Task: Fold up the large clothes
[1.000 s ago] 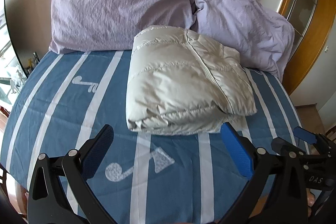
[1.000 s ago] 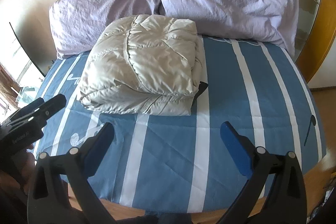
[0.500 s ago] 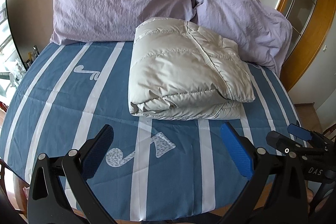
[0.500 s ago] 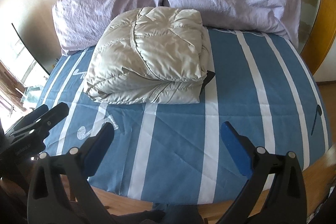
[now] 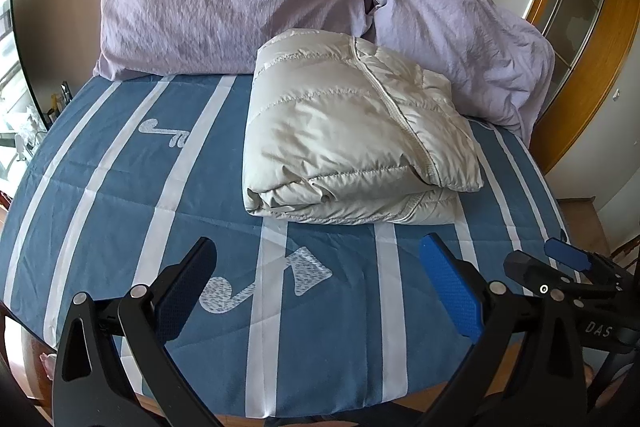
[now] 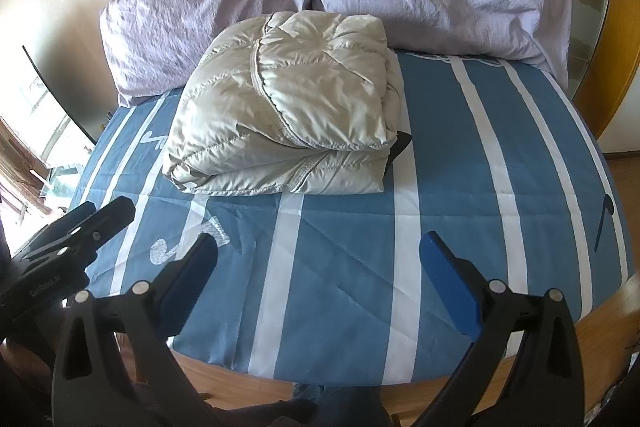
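While the left wrist camera looks up the bed [image 5: 120, 187], the left gripper [image 5: 320, 291] hangs over the near end of the blue striped cover with its jaws spread wide and nothing between them. Well ahead of it lies the pale puffer jacket [image 5: 352, 131], folded into a thick squarish bundle with its layered edge facing the camera. The bundle's far side rests against two lilac pillows [image 5: 232, 7], and all of it lies on the cover. At the lower right edge the right gripper [image 5: 568, 263] shows partly, well clear of the jacket.

From the right wrist camera, the right gripper [image 6: 320, 283] is likewise wide open and empty, above the foot of the bed [image 6: 480, 187]. The puffer jacket [image 6: 288, 107] sits left of centre, neatly stacked, with a small dark tab poking out at its right corner. The left gripper [image 6: 80, 227] is visible at the far left, apart from the cloth; whether it is open cannot be told from this angle.

Judging by the compact bundle and both tools standing off, the folding looks finished. At most a light press to settle the puffy top layer might follow.
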### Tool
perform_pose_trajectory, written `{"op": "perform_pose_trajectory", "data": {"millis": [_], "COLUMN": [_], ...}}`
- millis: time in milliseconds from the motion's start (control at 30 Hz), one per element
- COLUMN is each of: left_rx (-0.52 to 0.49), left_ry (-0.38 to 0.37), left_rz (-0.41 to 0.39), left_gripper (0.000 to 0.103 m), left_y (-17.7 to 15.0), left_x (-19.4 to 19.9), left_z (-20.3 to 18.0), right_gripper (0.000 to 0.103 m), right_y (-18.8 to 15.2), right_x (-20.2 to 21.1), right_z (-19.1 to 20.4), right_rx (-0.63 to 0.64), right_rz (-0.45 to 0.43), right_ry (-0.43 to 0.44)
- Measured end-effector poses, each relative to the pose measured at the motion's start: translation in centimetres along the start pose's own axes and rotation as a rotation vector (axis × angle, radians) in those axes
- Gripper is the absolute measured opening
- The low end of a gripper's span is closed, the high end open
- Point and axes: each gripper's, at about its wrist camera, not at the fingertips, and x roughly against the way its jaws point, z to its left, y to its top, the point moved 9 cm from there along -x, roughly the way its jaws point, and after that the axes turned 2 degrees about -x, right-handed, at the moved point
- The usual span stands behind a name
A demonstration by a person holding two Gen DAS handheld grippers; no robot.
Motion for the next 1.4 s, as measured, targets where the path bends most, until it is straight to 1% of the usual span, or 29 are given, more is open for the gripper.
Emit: {"op": "perform_pose_trajectory", "data": {"millis": [533,1400], "left_rx": [0.0,-0.001], "left_ry": [-0.01,-0.021], "left_rz": [0.005,0.012], "left_gripper": [0.102,0.102], "left_y": [-0.17,-0.23], "left_x": [-0.07,-0.59], "left_z": [-0.38,-0.66], "right_gripper": [0.101,0.101], "right_y": [-0.19,-0.36], "right_x": [-0.11,-0.53], "right_z": [0.53,0.75], "right_rx": [-0.008,-0.01], "right_rz": [0.005,0.012], "right_ry": [0.014,0.011]}}
